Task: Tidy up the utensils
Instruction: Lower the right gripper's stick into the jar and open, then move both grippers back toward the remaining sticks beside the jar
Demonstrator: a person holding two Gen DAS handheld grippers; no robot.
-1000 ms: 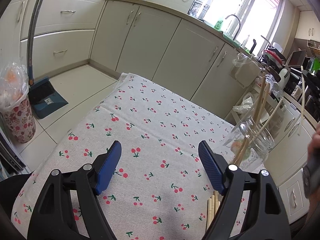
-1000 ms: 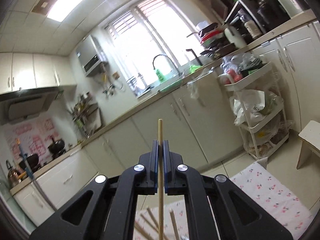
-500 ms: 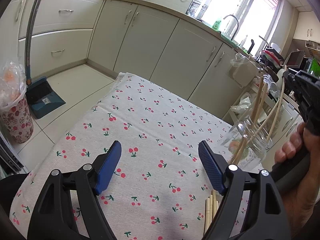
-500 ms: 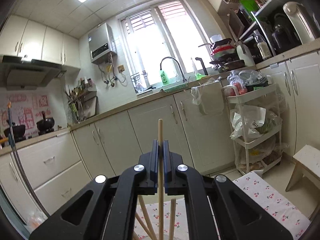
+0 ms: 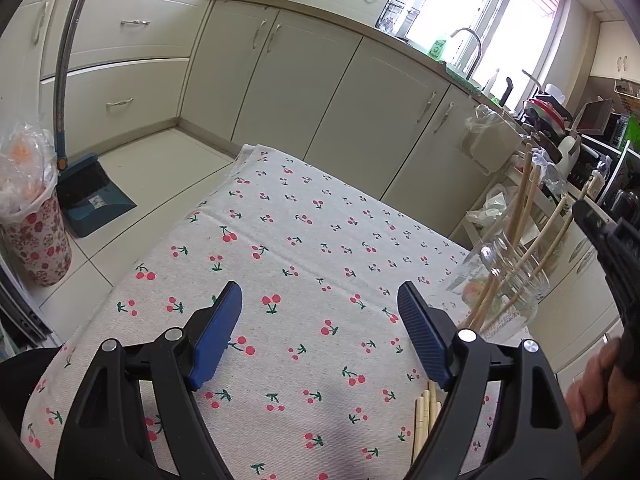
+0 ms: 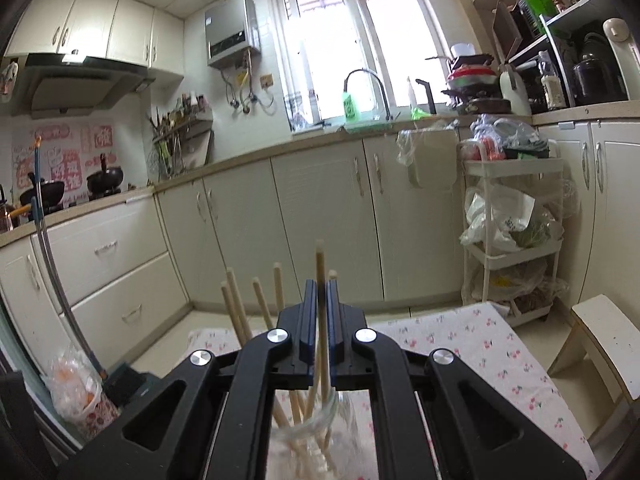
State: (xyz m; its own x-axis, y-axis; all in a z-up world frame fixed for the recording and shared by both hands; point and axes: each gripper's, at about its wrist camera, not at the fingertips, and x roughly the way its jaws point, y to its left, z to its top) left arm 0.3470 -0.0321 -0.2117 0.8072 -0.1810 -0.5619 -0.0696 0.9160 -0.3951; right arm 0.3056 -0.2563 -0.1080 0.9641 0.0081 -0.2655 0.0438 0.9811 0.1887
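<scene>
Chopstick upright in right tool.

A clear glass jar stands on the cherry-print cloth holding several leaning wooden chopsticks, while more chopsticks lie flat nearby.

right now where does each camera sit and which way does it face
Left wrist: on the open left tool, angled down at the cherry tablecloth; loose chopsticks lie below, and a hand shows at right.
Right wrist: on the right tool, shut on a chopstick, facing the cabinets, above the glass jar.
Shared: jar, tablecloth, sink window.
</scene>
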